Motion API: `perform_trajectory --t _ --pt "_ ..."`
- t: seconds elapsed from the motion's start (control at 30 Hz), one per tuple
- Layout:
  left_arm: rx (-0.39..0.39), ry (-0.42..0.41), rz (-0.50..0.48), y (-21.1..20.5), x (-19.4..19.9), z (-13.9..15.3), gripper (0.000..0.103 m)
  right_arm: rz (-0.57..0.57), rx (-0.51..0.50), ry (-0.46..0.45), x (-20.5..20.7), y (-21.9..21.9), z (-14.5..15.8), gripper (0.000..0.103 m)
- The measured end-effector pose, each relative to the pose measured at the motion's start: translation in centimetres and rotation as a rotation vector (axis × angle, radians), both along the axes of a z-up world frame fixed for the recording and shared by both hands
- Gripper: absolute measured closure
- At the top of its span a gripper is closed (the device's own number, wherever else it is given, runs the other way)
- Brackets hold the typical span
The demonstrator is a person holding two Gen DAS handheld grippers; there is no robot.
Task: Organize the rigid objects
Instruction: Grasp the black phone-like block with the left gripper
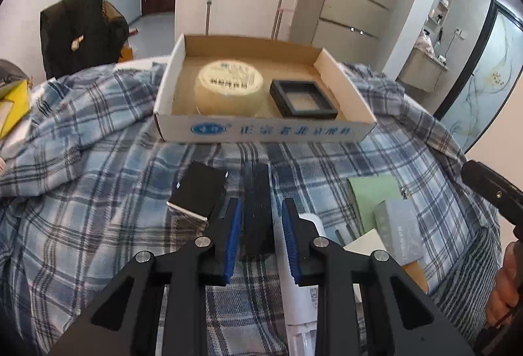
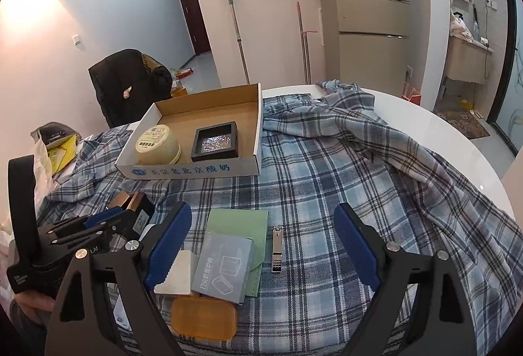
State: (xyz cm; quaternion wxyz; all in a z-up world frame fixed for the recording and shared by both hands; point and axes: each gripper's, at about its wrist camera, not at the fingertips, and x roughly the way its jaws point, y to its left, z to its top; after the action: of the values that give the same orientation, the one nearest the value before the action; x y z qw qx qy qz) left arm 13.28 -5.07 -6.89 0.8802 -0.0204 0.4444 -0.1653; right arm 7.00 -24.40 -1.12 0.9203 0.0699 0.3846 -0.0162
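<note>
- Black slim block (image 1: 258, 209) stands on edge between the two blue pads of the left tool (image 1: 261, 202), resting on the plaid cloth (image 1: 98, 192) that covers the worktop (image 2: 457, 140).
- We see the left tool drawn nearly closed around the block. Its left-hand pad lies against the block, while a thin sliver of white shows at the other pad, so the block is not clamped.
- Just to the left of the left tool's fingers lies a black box with a pale edge (image 1: 199, 192), close to the block but apart from it.
- A white tube (image 1: 300, 290) runs under the left tool's right-hand finger.
- Straight ahead of the left tool sits the cardboard tray (image 1: 261, 130). It holds a round cream tub (image 1: 228, 88) on the left and a black square frame case (image 1: 302, 98) on the right.
- We find the right tool (image 2: 263, 209) spread wide, holding nothing.
- Between the right tool's fingers, on the cloth, lie a green card (image 2: 238, 218), a grey carton (image 2: 225, 267) on top of it, and a metal nail clipper (image 2: 277, 250) just to their right.
- By the right tool's left-hand finger are a white card (image 2: 176, 274) and an orange case (image 2: 204, 318), the case nearest the camera.
</note>
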Motion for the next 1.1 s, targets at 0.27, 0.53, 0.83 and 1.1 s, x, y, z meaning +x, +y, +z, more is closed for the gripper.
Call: perform_trajectory --t 0.27,0.53,0.83,1.1 --pt "0.063 0.015 0.013 -0.2 -0.3 -0.6 0.084 -0.015 -0.003 0.025 0.3 -0.2 -0.8 0.015" --pt "0.035 -0.015 0.069 1.7 -2.5 1.6 0.084 0.03 -0.014 0.066 0.7 0.8 -1.5 0.034" --pt "0.082 0.027 0.102 3.1 -6.7 1.2 0.084 0.054 0.006 0.098 -0.6 2.3 -1.2 0.036" --pt "0.056 0.139 0.133 3.6 -6.0 0.1 0.083 0.035 0.013 0.127 -1.5 2.0 -0.9 0.036"
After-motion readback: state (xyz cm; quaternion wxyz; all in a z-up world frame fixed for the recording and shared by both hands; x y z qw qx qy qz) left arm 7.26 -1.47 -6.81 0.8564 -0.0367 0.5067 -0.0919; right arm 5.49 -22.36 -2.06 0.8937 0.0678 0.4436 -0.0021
